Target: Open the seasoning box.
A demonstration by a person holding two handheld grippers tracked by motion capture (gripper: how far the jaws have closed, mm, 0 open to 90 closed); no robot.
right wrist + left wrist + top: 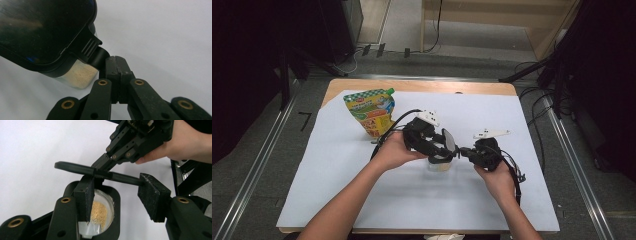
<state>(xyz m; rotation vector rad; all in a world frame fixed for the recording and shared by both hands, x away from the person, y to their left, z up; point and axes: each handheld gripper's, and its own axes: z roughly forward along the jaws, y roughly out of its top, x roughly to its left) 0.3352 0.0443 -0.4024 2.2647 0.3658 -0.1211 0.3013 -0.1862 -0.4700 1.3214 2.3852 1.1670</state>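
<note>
Jaws of the right gripper point(115, 65) pinch the stiff black plastic lid point(96, 172) tab at 3 o'clock of the light, granule-filled clear jar point(101, 215) at table centre; left gripper point(120, 195) stands half-open astride it

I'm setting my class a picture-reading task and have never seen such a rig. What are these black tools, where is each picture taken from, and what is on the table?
There is no robot here: a person holds a hand tool with two jaws in each hand. The high view looks down on the table; the other two come from cameras riding on the tools.

On the white sheet stand a colourful pouch and a clear container of pale grains.

The right gripper has its jaws shut on the tab of the container's black lid, which is tilted up. The left gripper has its jaws apart at the open container; whether they touch the lid is unclear.
</note>
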